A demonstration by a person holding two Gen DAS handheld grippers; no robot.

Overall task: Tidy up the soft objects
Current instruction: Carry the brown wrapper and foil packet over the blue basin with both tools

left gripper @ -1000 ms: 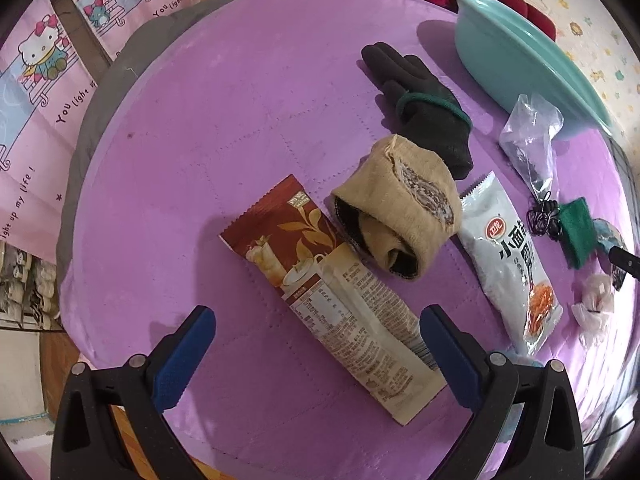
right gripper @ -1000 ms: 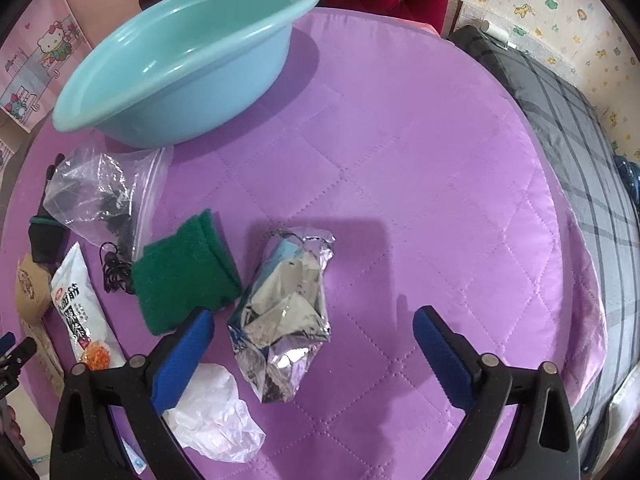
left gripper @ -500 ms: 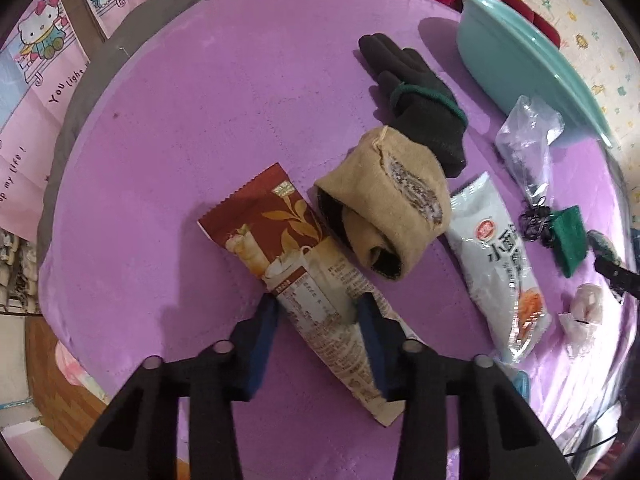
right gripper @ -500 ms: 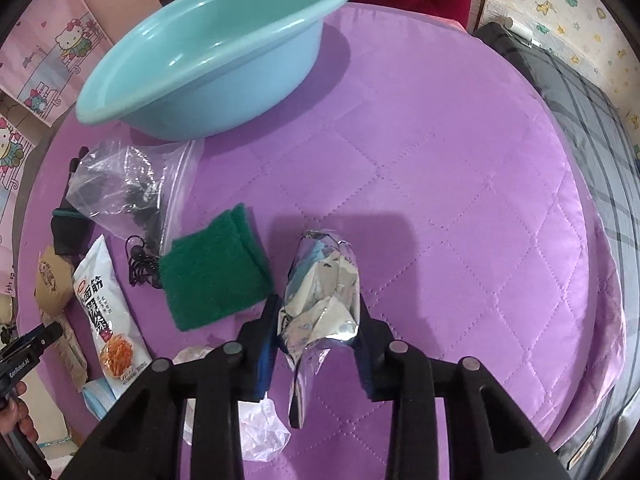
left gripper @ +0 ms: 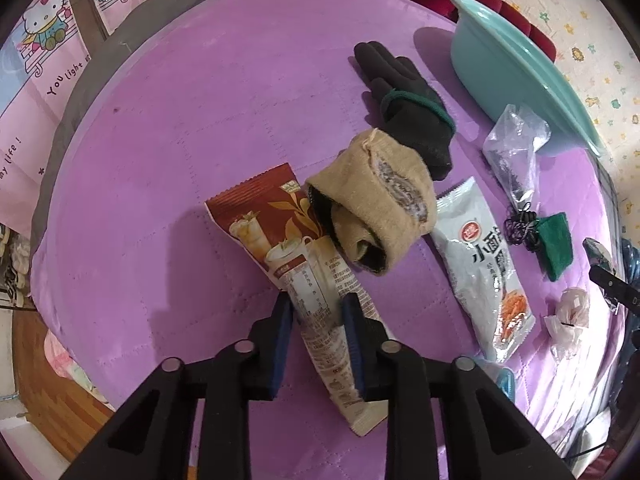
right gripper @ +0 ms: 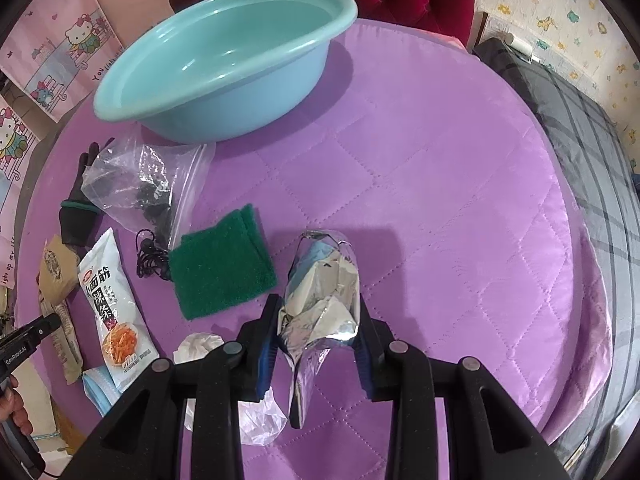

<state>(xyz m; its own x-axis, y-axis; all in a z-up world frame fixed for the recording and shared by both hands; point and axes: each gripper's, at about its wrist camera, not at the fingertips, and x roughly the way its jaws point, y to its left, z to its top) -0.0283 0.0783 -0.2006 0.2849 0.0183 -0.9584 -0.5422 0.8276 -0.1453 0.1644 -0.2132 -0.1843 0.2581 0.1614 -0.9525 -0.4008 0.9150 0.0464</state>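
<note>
1. Left wrist view: left gripper clamped on the brown milk-tea sachet, mid-length, on the purple quilted cover. Tan rolled sock overlaps the sachet's top right; black glove beyond it, white snack packet to the right.
2. Right wrist view: right gripper closed on the crumpled silver foil bag. Green cloth just left; teal basin farther back; zip bag in front of the basin.
</note>
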